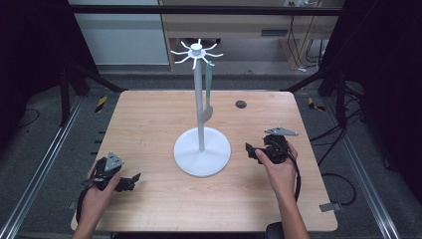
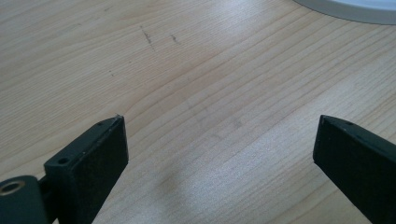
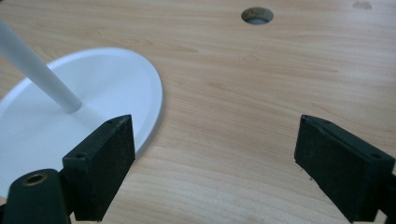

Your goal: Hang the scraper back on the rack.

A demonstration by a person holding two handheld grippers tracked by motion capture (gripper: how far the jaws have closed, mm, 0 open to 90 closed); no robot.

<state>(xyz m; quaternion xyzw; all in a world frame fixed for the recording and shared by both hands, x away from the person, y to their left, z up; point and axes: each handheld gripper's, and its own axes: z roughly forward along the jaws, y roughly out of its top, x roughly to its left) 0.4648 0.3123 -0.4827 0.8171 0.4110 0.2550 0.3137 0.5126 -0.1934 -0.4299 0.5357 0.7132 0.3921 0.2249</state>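
We see the white stand (image 1: 201,149) upright mid-counter (image 1: 149,114), a pale green utensil (image 1: 208,94) hanging from its top hooks | left gripper (image 1: 135,178) low at the stand's near left, jaws wide apart, nothing between | right gripper (image 1: 249,149) just right of the stand's base, jaws wide apart over bare wood, holding nothing

A light wooden table (image 1: 149,119) with a fine grain fills the middle of the scene, and a small round hole (image 1: 241,104) with a dark grommet sits near its far edge, right of centre. Black metal frame bars (image 1: 199,10) run overhead and down both sides. Beyond the table stands a pale wooden cabinet (image 1: 224,25) against the back wall, with loose cables (image 1: 298,50) hanging beside it. Yellow-and-black hazard tape (image 1: 101,103) marks the grey floor at the left.
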